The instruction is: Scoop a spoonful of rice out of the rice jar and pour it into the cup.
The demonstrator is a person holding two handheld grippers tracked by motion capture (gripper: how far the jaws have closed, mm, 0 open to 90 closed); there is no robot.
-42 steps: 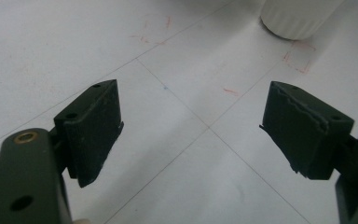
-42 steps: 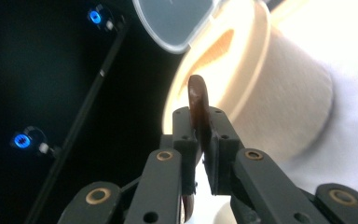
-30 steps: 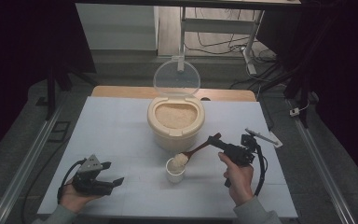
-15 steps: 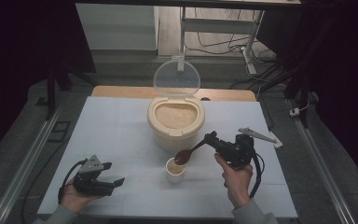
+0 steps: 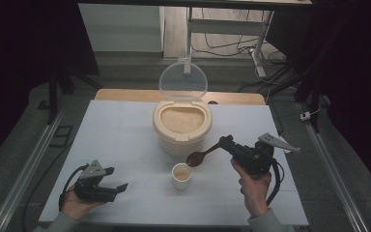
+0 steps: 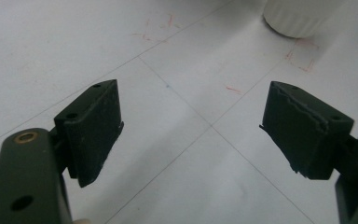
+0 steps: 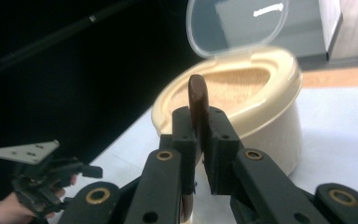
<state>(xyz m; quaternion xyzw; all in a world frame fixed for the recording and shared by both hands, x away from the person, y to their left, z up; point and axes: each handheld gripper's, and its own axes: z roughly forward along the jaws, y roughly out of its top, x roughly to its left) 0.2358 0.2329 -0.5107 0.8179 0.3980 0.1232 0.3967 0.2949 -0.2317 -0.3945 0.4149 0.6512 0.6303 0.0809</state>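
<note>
A cream tub of rice (image 5: pixel 182 126) stands mid-table with its clear lid (image 5: pixel 183 80) tipped up behind it. My right gripper (image 5: pixel 226 142) is shut on the handle of a brown wooden spoon (image 5: pixel 200 155), whose empty bowl hangs just above and to the right of a small white cup (image 5: pixel 181 175). Along the right gripper's own view its jaws clamp the spoon (image 7: pixel 198 107), with the tub (image 7: pixel 242 107) right behind it. My left gripper (image 5: pixel 115 180) rests on the table at the front left, open with nothing between its pads (image 6: pixel 95 128).
The white table (image 5: pixel 125 135) has a wooden strip (image 5: pixel 125 95) along its far edge. Metal rails (image 5: pixel 34 159) flank both sides. The base of the white cup (image 6: pixel 300 16) lies a little ahead of the left gripper. Cables and a stand lie on the floor beyond.
The right gripper has lifted the spoon off the cup's rim and swung it up and slightly right. The left hand has stayed put.
</note>
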